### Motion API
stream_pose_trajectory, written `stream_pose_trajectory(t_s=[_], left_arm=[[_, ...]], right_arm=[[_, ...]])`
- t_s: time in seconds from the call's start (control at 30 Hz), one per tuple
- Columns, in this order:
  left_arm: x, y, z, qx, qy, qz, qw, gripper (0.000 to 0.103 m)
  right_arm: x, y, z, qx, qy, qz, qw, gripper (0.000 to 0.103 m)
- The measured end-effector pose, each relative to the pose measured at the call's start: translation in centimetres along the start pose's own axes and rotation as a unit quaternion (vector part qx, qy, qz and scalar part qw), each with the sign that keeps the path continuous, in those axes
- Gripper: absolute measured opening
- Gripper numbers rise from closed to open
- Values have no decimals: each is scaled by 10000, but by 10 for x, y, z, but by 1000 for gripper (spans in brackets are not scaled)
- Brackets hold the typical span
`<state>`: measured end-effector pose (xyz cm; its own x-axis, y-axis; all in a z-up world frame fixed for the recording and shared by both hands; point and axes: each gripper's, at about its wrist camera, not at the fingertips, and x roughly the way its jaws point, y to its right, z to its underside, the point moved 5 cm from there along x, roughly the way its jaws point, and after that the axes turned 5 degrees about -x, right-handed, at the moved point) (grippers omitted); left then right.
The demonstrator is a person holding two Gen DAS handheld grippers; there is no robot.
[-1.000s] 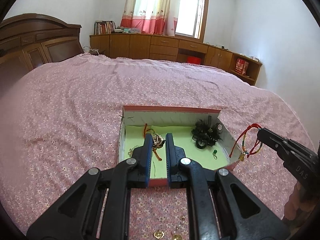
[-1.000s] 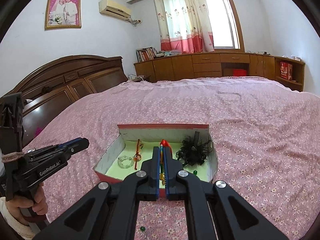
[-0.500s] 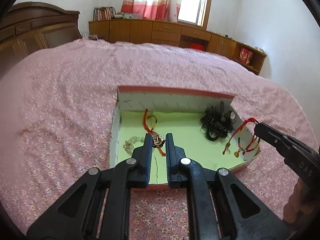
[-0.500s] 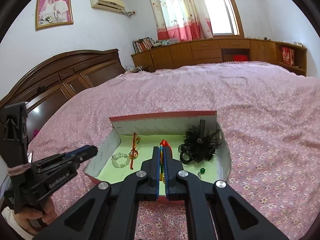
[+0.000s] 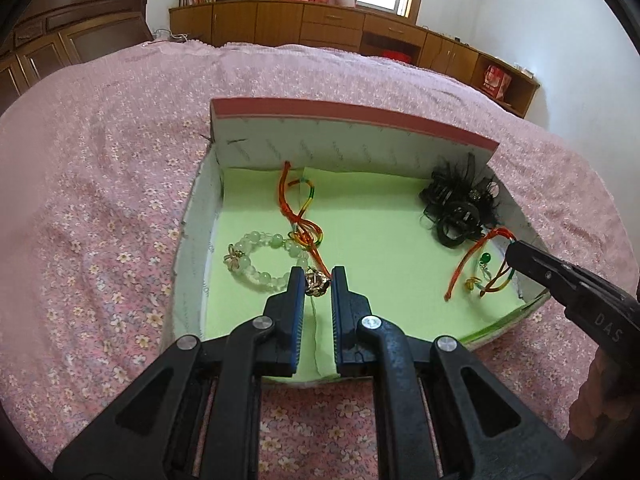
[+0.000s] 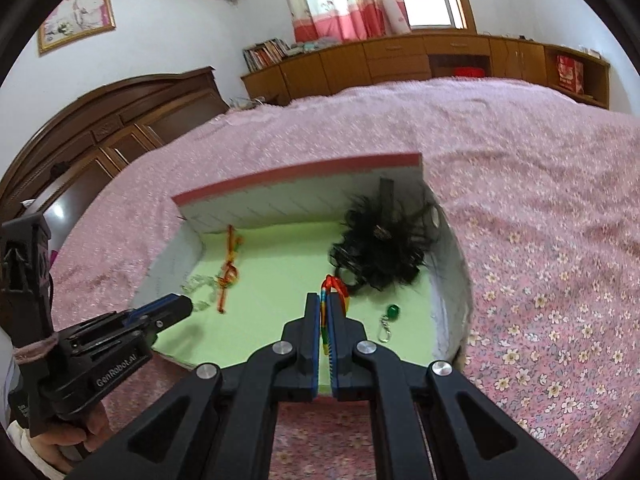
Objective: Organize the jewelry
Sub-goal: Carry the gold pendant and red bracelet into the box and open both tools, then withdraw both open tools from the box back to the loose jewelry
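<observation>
Both over green-lined box (image 5: 400, 130) for drop-off: left gripper (image 5: 317, 286) clamped on gold charm (image 5: 317, 284), right gripper (image 6: 325, 308) pinching red braided cord bracelet (image 5: 478, 268), dangling inside box.

Your right gripper (image 6: 324, 304) has its jaws pinched on a red braided cord bracelet (image 6: 334, 286), hanging over the green-lined box (image 6: 452, 280) on the bed (image 6: 540, 200). Black feathery hair clip (image 6: 380, 248) sits in the far right corner, green bead charm (image 6: 393, 312) near it. Left gripper (image 6: 176, 308) reaches in beside the clear bead bracelet (image 6: 198, 282) and another red cord (image 6: 229, 268); its jaw state is unclear.
</observation>
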<state>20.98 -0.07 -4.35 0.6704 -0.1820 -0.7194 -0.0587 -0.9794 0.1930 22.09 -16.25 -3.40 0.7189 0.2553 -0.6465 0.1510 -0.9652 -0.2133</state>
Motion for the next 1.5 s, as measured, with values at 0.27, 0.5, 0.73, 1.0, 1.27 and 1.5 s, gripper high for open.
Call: stream_pose_trajectory(t_s=[0.27, 0.5, 0.73, 1.0, 1.27, 1.5], left_arm=[[11, 1, -1, 50, -97, -28, 9999, 5], [12, 4, -3, 48, -83, -58, 9999, 13], [-2, 5, -1, 21, -116, -59, 9999, 25], [-35, 3, 7, 17, -17, 51, 10000, 28], [-56, 3, 19, 4, -51, 137, 9999, 29], [-70, -4, 31, -109, -95, 128, 9998, 29]], right_arm=[[14, 13, 7, -73, -258, 247, 9993, 5], [17, 15, 5, -82, -352, 306, 9989, 12], [7, 9, 2, -22, -297, 223, 9993, 34], [-24, 6, 3, 20, -83, 205, 9998, 35], [-52, -6, 11, -53, 14, 121, 9999, 36], [-66, -13, 25, -81, -55, 66, 9999, 36]])
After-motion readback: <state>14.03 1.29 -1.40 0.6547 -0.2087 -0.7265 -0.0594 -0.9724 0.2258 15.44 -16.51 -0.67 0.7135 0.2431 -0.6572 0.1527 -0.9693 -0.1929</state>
